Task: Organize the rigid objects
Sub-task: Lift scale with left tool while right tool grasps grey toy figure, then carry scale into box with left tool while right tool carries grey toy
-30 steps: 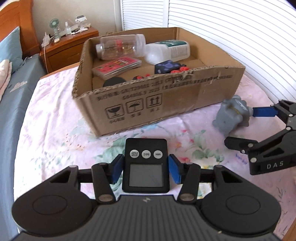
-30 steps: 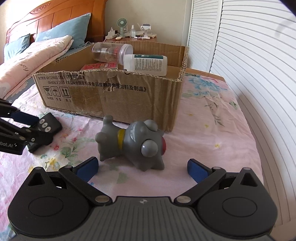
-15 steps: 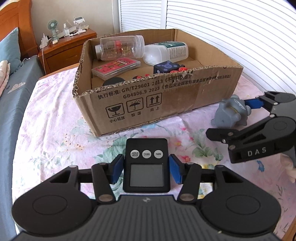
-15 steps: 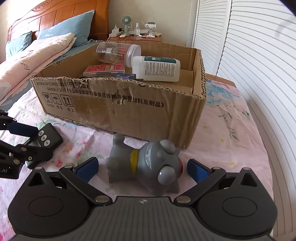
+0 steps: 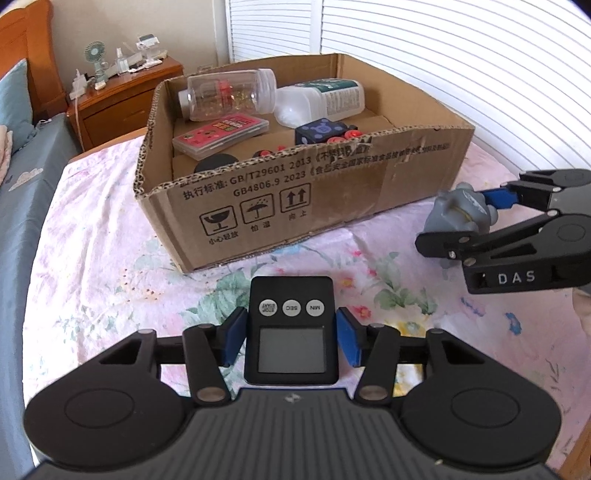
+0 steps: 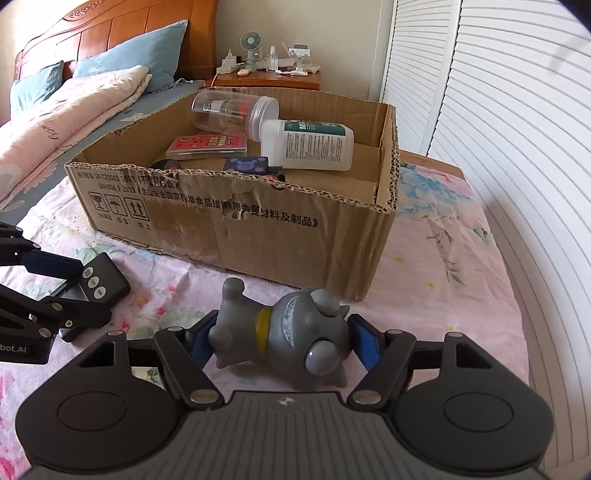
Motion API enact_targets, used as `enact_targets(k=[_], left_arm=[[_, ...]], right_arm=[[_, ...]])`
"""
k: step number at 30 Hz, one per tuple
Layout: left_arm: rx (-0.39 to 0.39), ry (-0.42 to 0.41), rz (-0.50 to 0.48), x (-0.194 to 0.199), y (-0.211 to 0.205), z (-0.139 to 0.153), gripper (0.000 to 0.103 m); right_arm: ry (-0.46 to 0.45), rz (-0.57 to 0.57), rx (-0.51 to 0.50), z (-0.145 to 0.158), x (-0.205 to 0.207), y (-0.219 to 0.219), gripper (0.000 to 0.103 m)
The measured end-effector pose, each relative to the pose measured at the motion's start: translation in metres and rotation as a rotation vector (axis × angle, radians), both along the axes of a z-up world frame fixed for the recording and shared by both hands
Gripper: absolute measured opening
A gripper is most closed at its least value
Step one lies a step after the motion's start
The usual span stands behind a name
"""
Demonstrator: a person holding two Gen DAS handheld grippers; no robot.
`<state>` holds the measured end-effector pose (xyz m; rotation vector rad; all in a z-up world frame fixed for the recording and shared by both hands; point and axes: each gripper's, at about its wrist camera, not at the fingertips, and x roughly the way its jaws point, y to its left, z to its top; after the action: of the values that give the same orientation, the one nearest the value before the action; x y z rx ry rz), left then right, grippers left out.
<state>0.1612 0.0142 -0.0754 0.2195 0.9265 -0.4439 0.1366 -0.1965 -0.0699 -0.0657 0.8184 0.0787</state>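
Grey toy dog (image 6: 288,336) clamped; black timer (image 5: 291,328) clamped.

A bed (image 6: 436,266) under a pink floral sheet fills the near scene. White louvered doors (image 6: 517,110) line the right. Far left stand a wooden headboard (image 6: 110,40) with blue pillows (image 6: 140,55); beside it, a cluttered wooden nightstand (image 5: 122,99) against a cream wall (image 6: 295,22).

Right gripper (image 6: 279,341) pads pressed on grey toy (image 6: 291,338), lying sideways; cardboard box (image 6: 280,229) at 12 o'clock; left gripper (image 6: 79,291) clamping black timer (image 6: 101,282) at 9 o'clock.
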Motion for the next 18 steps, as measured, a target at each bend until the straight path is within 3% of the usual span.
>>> enact_targets(k=[11, 18], left_arm=[[0.011, 0.012, -0.048, -0.008, 0.004, 0.021, 0.051], [-0.01, -0.022, -0.073, -0.01, 0.004, 0.054, 0.051]], right_arm=[[-0.035, 0.076, -0.022, 0.031, -0.02, -0.004, 0.077], [-0.089, 0.112, -0.035, 0.056, -0.026, -0.002, 0.077]])
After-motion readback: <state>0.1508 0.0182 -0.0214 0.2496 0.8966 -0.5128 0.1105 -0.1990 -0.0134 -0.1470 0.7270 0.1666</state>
